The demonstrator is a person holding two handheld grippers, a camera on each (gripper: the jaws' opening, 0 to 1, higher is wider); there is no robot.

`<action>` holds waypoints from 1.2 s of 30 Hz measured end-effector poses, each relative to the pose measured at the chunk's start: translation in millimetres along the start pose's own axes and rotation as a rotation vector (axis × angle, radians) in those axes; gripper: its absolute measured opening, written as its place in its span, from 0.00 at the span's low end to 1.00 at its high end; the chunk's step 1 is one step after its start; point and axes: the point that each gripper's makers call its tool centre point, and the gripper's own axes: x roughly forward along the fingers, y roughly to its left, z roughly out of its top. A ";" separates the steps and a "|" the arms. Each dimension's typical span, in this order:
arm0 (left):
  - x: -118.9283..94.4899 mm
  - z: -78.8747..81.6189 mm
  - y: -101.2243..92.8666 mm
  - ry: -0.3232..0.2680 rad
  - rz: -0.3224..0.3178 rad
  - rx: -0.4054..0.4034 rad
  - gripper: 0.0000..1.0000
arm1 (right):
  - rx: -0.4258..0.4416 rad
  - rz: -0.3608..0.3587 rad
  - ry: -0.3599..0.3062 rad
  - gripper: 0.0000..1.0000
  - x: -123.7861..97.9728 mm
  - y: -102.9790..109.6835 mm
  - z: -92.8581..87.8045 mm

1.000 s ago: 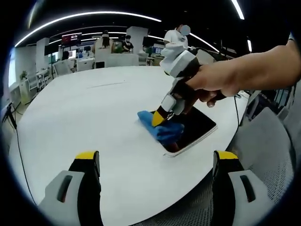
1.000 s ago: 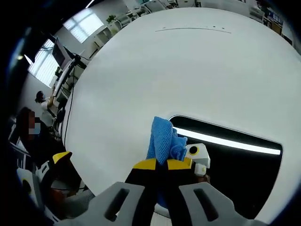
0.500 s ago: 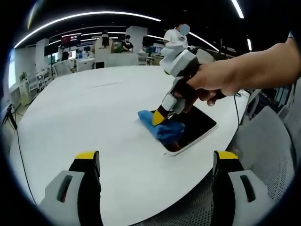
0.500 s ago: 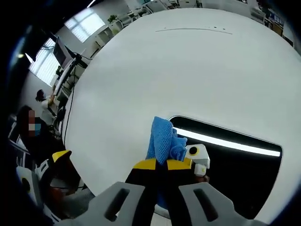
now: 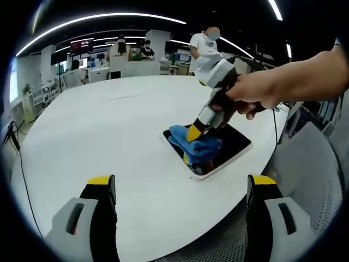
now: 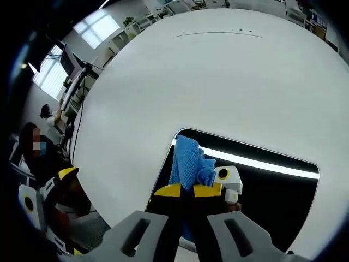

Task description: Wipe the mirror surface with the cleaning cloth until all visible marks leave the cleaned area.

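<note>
While my right hand-held gripper [image 6: 188, 190] stays clamped on the blue cloth [image 6: 188, 161], I press the cloth onto the dark mirror [image 6: 272, 196]. That mirror lies flat on the white desk [image 6: 218, 76], near its edge. My left hand-held gripper [image 5: 180, 191] hangs over the desk with its jaws wide apart, gripping nothing.

blue cleaning cloth [image 6: 190, 161], dark mirror [image 6: 272, 191], white table [image 6: 218, 82]

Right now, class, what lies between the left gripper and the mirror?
In the left gripper view, bare white table lies between the left gripper and the mirror, where the right gripper presses the blue cloth.
</note>
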 end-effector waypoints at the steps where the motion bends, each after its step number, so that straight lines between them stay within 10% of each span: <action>1: 0.1 -0.1 -0.2 0.001 -0.001 0.001 0.99 | 0.001 0.000 -0.001 0.00 -1.1 -1.7 -1.0; 36: -0.2 0.6 -1.1 -0.011 -0.006 -0.006 0.99 | 0.046 -0.001 -0.018 0.00 -20.0 -41.9 -15.7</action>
